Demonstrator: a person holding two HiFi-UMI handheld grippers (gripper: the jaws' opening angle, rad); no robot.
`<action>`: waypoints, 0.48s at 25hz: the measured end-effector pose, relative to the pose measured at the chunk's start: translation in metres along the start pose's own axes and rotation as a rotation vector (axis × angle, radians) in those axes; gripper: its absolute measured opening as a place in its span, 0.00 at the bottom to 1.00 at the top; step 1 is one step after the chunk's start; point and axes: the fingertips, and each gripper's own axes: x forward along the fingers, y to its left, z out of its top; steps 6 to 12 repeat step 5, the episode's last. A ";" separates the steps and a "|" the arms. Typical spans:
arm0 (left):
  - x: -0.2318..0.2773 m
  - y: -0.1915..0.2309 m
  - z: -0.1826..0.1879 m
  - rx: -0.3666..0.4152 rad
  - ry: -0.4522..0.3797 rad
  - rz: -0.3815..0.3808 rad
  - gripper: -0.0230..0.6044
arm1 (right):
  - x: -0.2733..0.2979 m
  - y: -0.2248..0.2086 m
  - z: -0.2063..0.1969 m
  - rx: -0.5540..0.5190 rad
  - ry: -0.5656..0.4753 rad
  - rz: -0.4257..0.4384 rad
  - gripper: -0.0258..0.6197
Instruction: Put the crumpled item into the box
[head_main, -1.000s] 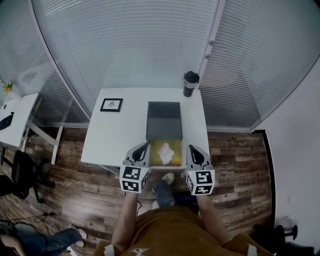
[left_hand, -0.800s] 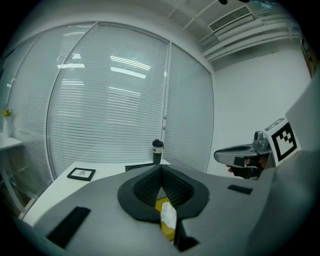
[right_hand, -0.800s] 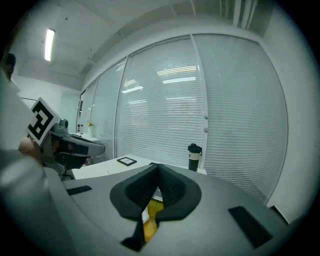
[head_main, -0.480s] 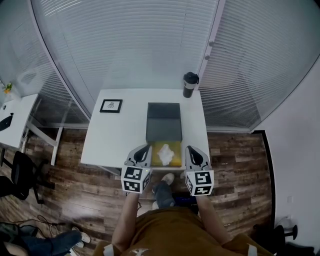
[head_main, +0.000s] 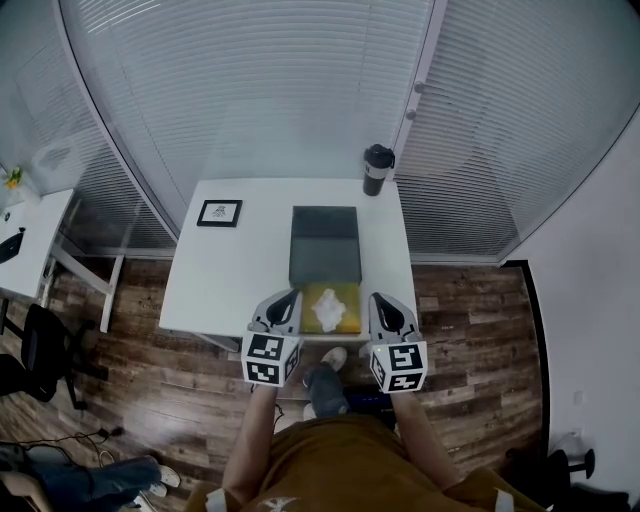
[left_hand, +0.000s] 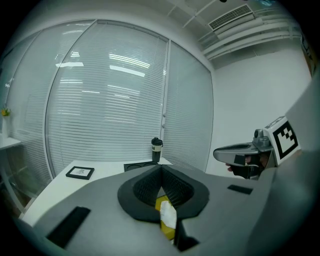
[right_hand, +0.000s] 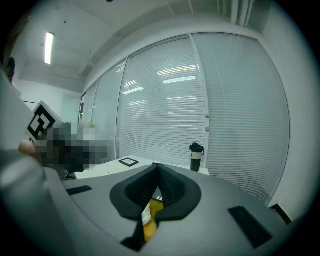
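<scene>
A white crumpled item (head_main: 327, 310) lies inside a yellow open box (head_main: 344, 298) at the white table's near edge. The box's dark grey lid (head_main: 325, 245) lies flat behind it. My left gripper (head_main: 291, 294) hangs just left of the box and my right gripper (head_main: 377, 298) just right of it, both at the table's front edge. Each has its jaws shut with nothing held. In the left gripper view the crumpled item (left_hand: 168, 216) and yellow box (left_hand: 162, 204) show below the left gripper (left_hand: 160, 169). The right gripper (right_hand: 156, 167) view shows the yellow box (right_hand: 150, 228) below too.
A black tumbler (head_main: 376, 168) stands at the table's (head_main: 230, 270) far right corner. A black picture frame (head_main: 219, 212) lies at the far left. Window blinds run behind the table. Wooden floor, a second desk (head_main: 25, 240) and an office chair (head_main: 40, 350) are to the left.
Both grippers stay beside the box, almost still. The head view has shifted slightly. A person's legs at the lower left floor have moved.
</scene>
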 end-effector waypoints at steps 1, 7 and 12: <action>0.000 -0.001 0.000 0.001 0.001 -0.001 0.08 | -0.001 -0.001 -0.001 0.001 0.001 -0.001 0.06; -0.001 -0.002 0.001 0.004 0.001 -0.004 0.07 | -0.003 -0.001 -0.002 0.004 0.004 -0.003 0.06; -0.001 -0.002 0.001 0.004 0.001 -0.004 0.07 | -0.003 -0.001 -0.002 0.004 0.004 -0.003 0.06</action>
